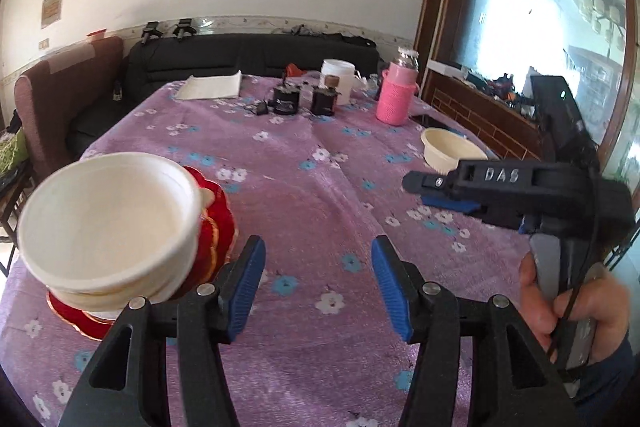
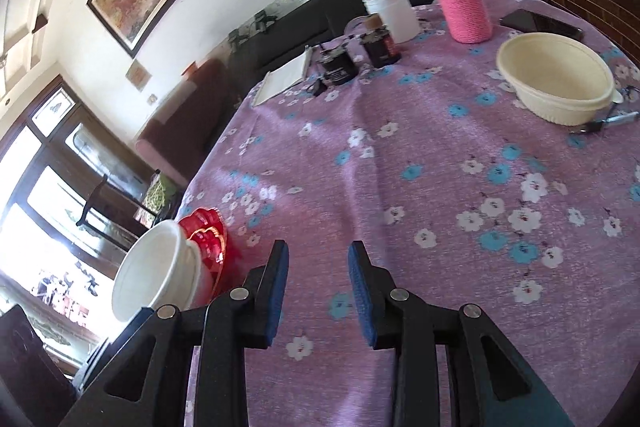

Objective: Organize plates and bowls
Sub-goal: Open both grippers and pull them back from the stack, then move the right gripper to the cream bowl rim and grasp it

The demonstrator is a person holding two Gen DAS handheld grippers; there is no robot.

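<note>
A stack of cream bowls [image 1: 108,223] sits on red scalloped plates [image 1: 216,223] at the table's near left; the stack also shows in the right wrist view [image 2: 156,271] with the red plates [image 2: 208,239]. A single cream bowl [image 1: 452,149] [image 2: 556,79] stands at the right side of the table. My left gripper [image 1: 318,259] is open and empty, just right of the stack. My right gripper [image 2: 318,263] is open and empty over the cloth; it also shows in the left wrist view [image 1: 432,189], near the single bowl.
The table has a purple flowered cloth [image 1: 304,187]. At the far end stand a pink flask [image 1: 394,95], a white jar [image 1: 338,77], two dark jars [image 1: 286,101], and a white paper [image 1: 210,87]. A phone [image 2: 540,23] lies beyond the single bowl. A sofa [image 1: 248,55] stands behind.
</note>
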